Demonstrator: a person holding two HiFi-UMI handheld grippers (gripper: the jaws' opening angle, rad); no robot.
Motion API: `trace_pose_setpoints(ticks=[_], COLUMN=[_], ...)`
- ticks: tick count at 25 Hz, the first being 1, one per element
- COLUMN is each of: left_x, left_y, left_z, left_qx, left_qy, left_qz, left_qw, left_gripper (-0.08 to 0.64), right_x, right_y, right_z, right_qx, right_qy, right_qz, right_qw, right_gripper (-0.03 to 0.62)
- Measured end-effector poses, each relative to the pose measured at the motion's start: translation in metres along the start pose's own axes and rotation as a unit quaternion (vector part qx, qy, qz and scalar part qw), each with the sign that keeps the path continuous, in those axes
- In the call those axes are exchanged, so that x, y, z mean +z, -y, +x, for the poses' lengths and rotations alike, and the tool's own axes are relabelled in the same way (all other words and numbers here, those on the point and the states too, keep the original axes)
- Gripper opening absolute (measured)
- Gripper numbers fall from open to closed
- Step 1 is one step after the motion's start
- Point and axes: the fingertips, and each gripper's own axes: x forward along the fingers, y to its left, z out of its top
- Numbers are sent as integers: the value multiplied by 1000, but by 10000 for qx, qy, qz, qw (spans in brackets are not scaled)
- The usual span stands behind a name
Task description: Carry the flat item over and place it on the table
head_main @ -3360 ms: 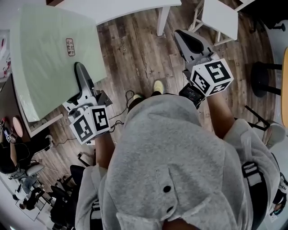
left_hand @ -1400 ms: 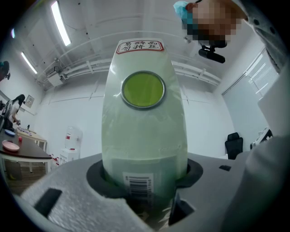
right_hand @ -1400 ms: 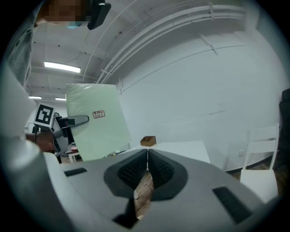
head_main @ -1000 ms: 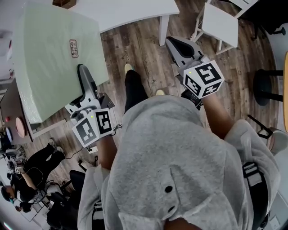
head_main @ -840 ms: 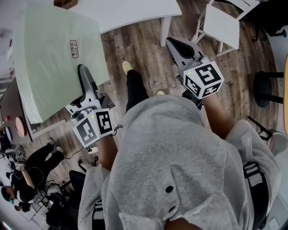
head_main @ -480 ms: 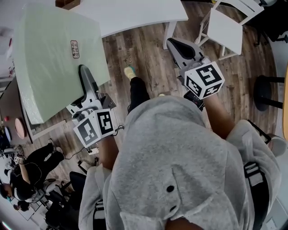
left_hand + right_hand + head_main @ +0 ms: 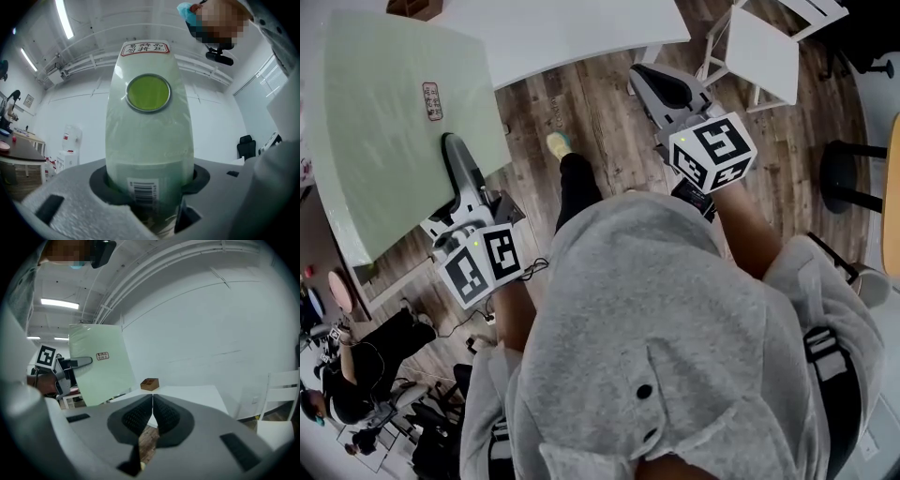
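The floor (image 7: 600,103) is of dark wood planks. A white table (image 7: 572,28) stands ahead, with a small wooden box (image 7: 149,384) on it, and a white chair (image 7: 759,47) beside. The walls (image 7: 211,310) are white. Long lamps (image 7: 58,303) shine overhead. A black stool (image 7: 844,169) stands at the right.

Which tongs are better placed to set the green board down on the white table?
Left. The left tongs grip the board by its edge, with the table ahead. The right tongs are shut on nothing, apart from the board, so they could probably only steady it.
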Motion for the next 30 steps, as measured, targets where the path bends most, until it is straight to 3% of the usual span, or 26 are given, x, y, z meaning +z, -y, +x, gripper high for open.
trace_pose_setpoints(ticks=[11, 21, 30], left_x=[-20, -41, -61], left_y=[-11, -33, -68], left_z=[64, 177, 251], left_qx=[87, -254, -475], left_qy=[-277, -616, -799], left_qz=[117, 158, 92], left_qw=[9995, 9977, 9956], left_gripper=[270, 270, 270], right_x=[-1, 16, 17], right_y=[33, 71, 78], right_z=[56, 138, 205], right_qx=[-62, -404, -590], right_qy=[-178, -443, -758], right_qz=[175, 407, 492], right_qw=[9997, 9974, 9942], right_gripper=[28, 28, 28])
